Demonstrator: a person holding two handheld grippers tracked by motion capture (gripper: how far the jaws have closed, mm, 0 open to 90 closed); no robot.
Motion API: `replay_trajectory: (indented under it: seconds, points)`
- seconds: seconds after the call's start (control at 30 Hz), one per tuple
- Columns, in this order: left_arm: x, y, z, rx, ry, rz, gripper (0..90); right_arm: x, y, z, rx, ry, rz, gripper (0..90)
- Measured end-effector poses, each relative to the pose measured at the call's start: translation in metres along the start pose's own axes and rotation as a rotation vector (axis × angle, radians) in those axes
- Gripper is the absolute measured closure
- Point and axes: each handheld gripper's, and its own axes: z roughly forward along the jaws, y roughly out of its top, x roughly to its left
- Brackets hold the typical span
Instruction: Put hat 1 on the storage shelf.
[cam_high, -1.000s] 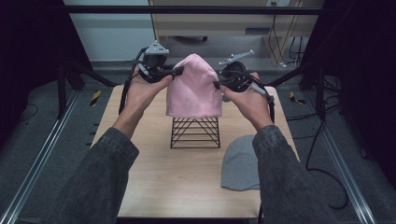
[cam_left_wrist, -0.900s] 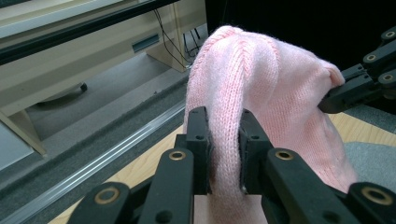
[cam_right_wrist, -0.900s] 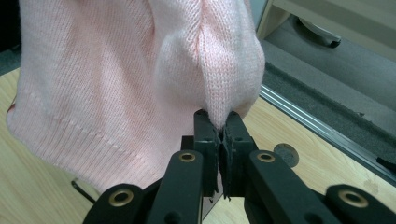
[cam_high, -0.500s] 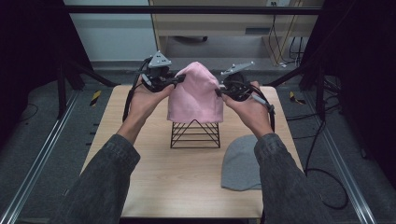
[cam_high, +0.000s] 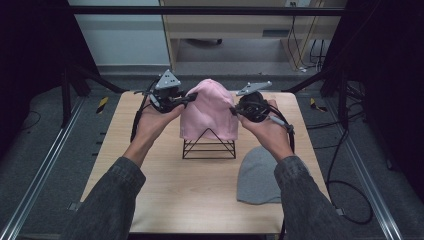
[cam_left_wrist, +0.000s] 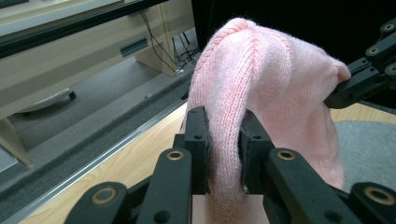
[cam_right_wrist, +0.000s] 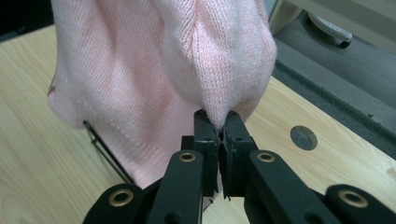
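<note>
The bench (cam_high: 165, 190) is carrying a black wire stand (cam_high: 209, 145) at its centre, with a grey beanie (cam_high: 260, 175) lying flat at 4 o'clock of it. The pink beanie (cam_high: 207, 107) is now hanging lower over the stand than a second ago, suggesting it is being seated there. The left tongs (cam_left_wrist: 223, 140) are pinching its 9 o'clock side; the right tongs (cam_right_wrist: 219, 133) are clamping its 3 o'clock side.
</note>
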Motion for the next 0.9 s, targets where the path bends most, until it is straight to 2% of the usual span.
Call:
replay_trajectory:
  seconds: [0.2,0.23,0.43,0.53,0.57,0.9]
  points:
    - [-0.008,-0.005,-0.003,0.009,-0.008,0.029,75.4,-0.002,-0.006,0.000,0.014,-0.008,0.019,87.0]
    - [-0.010,-0.006,-0.002,0.008,-0.010,0.024,75.2,-0.002,-0.008,0.000,0.021,-0.010,0.016,87.0]
    - [-0.014,-0.012,0.001,0.046,-0.017,0.045,73.7,-0.004,-0.015,0.000,0.039,-0.015,0.019,87.1]
    - [-0.015,-0.016,0.003,0.048,-0.026,0.035,73.4,-0.006,-0.018,0.000,0.048,-0.021,0.016,87.1]
    - [-0.015,-0.017,0.003,0.047,-0.028,0.035,73.8,-0.006,-0.019,0.000,0.046,-0.017,0.026,87.1]
    - [-0.020,-0.028,0.004,0.079,-0.045,0.037,75.2,-0.002,-0.029,0.005,0.066,0.002,0.014,87.1]
